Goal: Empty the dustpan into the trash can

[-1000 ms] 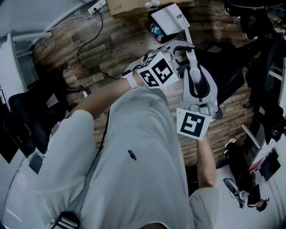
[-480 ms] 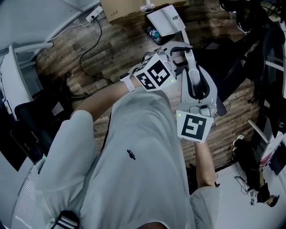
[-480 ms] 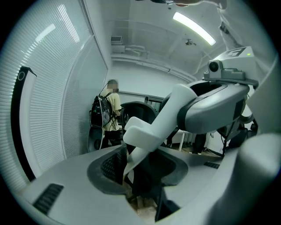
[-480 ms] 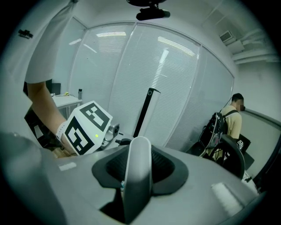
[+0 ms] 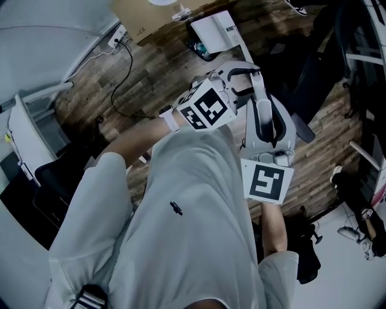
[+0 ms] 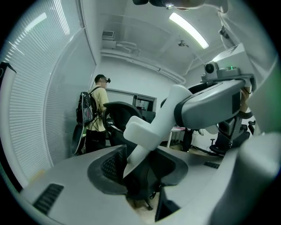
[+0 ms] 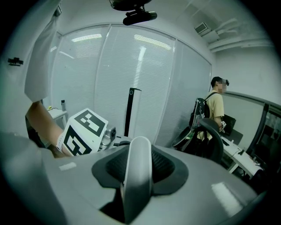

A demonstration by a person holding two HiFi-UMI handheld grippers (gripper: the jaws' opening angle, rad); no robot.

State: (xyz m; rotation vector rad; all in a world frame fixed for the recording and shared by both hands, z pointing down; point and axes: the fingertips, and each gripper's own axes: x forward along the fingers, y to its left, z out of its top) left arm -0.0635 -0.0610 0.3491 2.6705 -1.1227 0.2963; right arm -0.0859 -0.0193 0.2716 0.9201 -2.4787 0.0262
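Note:
In the head view a white dustpan handle [image 5: 258, 84] runs between my two grippers above the wood floor; the pan itself is not visible. My left gripper [image 5: 232, 81], with its marker cube [image 5: 208, 108], is shut on the handle's tapered white end [image 6: 134, 156]. My right gripper [image 5: 260, 102] is shut on the rounded bar [image 7: 137, 176], which stands upright between its jaws. The left cube [image 7: 83, 132] shows beside it. The trash can [image 5: 212, 29], white-lidded with litter showing in its opening, stands on the floor just beyond the grippers.
A cardboard box [image 5: 148, 15], a power strip [image 5: 117, 36] and a black cable [image 5: 120, 84] lie at the far left. Black chairs stand at left [image 5: 60, 175] and right [image 5: 319, 78]. A person with a backpack [image 6: 97, 112] stands by an office chair [image 7: 210, 140].
Both grippers have kept hold of the handle and risen slightly together. The right gripper has rolled. The trash can now sits further left in the head view.

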